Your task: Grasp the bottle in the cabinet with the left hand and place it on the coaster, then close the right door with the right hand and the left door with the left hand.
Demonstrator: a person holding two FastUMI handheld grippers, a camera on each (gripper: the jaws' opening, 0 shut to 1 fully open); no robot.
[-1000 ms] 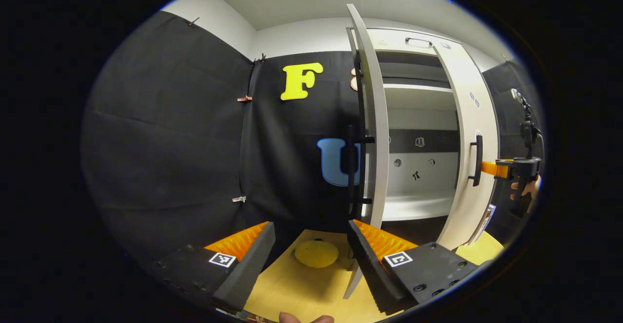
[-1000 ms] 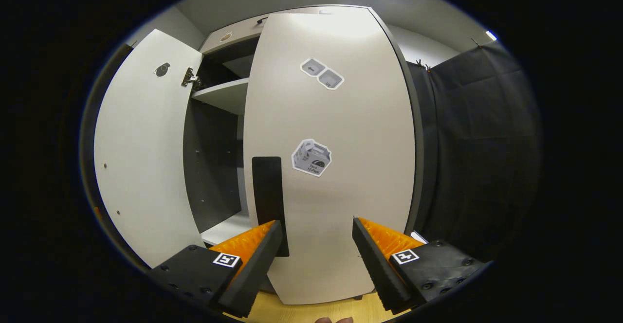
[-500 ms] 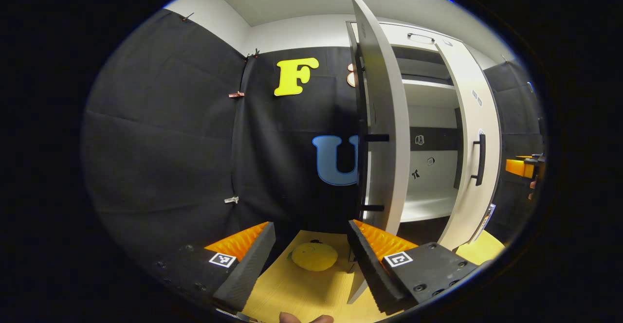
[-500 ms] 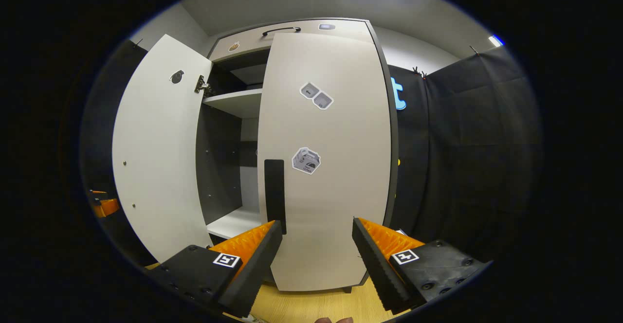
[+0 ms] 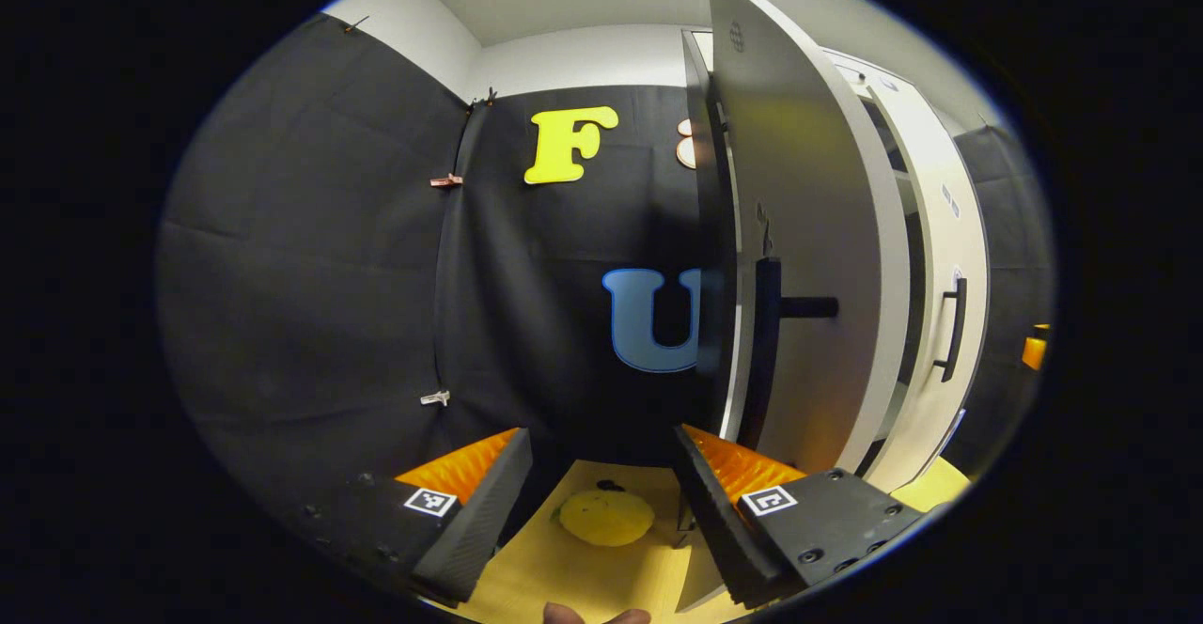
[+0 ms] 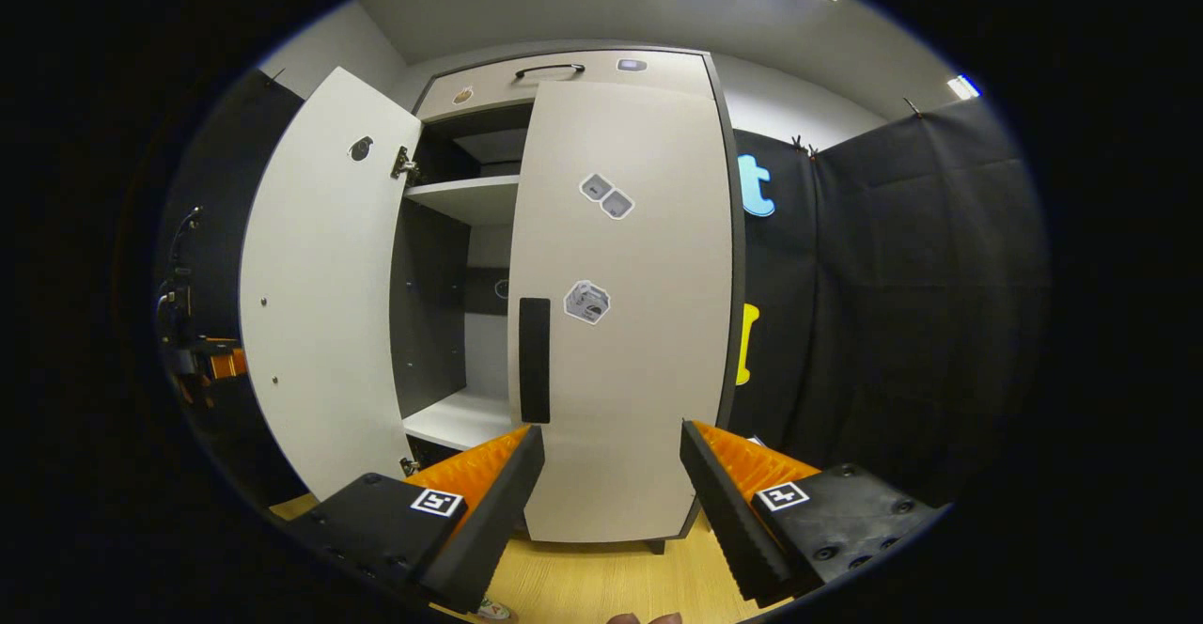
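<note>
The left tool [image 5: 597, 483] gapes wide and empty beside the left door [image 5: 808, 257], which stands ajar. A stiff, hinged panel, it likely swings lightly; push its face near the black handle [image 5: 766, 361]. The right door [image 6: 620, 323] looks shut, the right tool [image 6: 611, 492] wide apart.

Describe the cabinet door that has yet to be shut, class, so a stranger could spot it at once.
Find the tall white cabinet against the black cloth wall. Its right door lies flat and closed, with a black bar handle and grey stickers. The left door swings out wide, showing its plain white inside and a metal hinge.
</note>
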